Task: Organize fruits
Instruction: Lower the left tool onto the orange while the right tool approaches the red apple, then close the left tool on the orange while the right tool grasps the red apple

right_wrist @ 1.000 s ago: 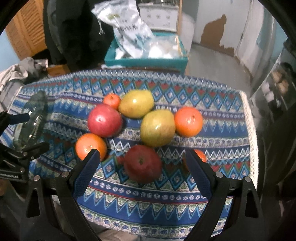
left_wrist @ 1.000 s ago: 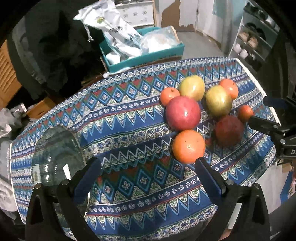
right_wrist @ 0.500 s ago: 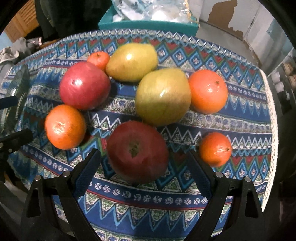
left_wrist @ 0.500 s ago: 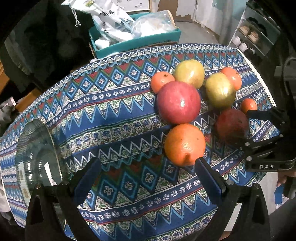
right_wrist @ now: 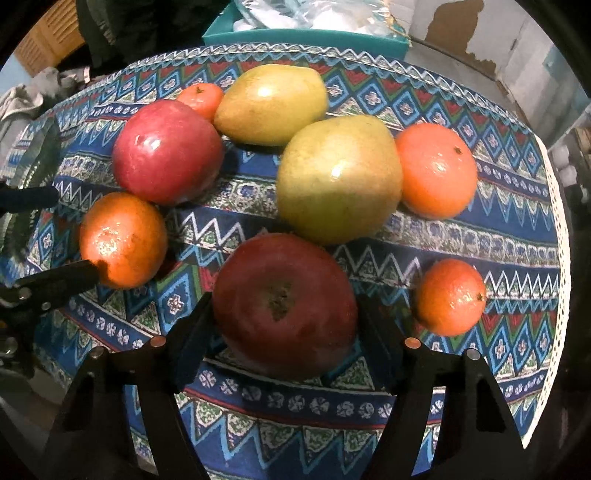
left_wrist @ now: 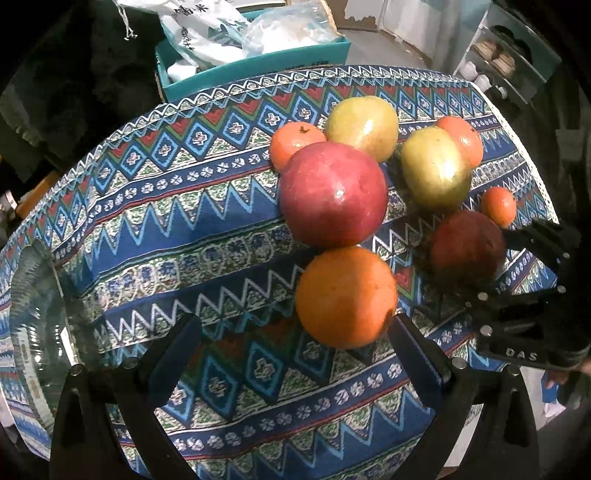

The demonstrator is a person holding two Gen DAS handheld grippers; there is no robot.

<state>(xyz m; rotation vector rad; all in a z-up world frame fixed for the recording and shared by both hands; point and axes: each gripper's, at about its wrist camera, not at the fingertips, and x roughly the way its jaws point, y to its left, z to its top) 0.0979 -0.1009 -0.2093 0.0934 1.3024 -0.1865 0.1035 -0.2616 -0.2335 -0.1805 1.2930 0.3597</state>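
- Right gripper point(right_wrist: 284, 328): pointed steeply down over the dark red apple point(right_wrist: 284, 306). The jaws are closing, with the apple between them. Both pads stand at the apple's flanks; whether they press on it cannot be told.
- Left gripper point(left_wrist: 295, 343): jaws wide, nothing between the pads. The right fingertip lies just beside the large orange point(left_wrist: 345, 297).
- Glass bowl point(left_wrist: 37, 328): stands at the left end of the table, well apart from the fruit. Only the cloth pattern shows through the part in view.
- Fruit group: all pieces lie on the patterned tablecloth point(left_wrist: 192, 206), right of centre. The light red apple point(left_wrist: 332, 194) touches the large orange on its near side and a small tangerine point(left_wrist: 293, 144) on its far side.
- Two yellow-green pears point(right_wrist: 338, 177) lie at the middle and far side of the group. Another orange point(right_wrist: 437, 170) touches the nearer pear on the right.
- A small tangerine point(right_wrist: 448, 297) lies alone to the right of the dark red apple.
- Teal box point(left_wrist: 258, 62): beyond the far table edge, holding white plastic bags point(left_wrist: 207, 26).
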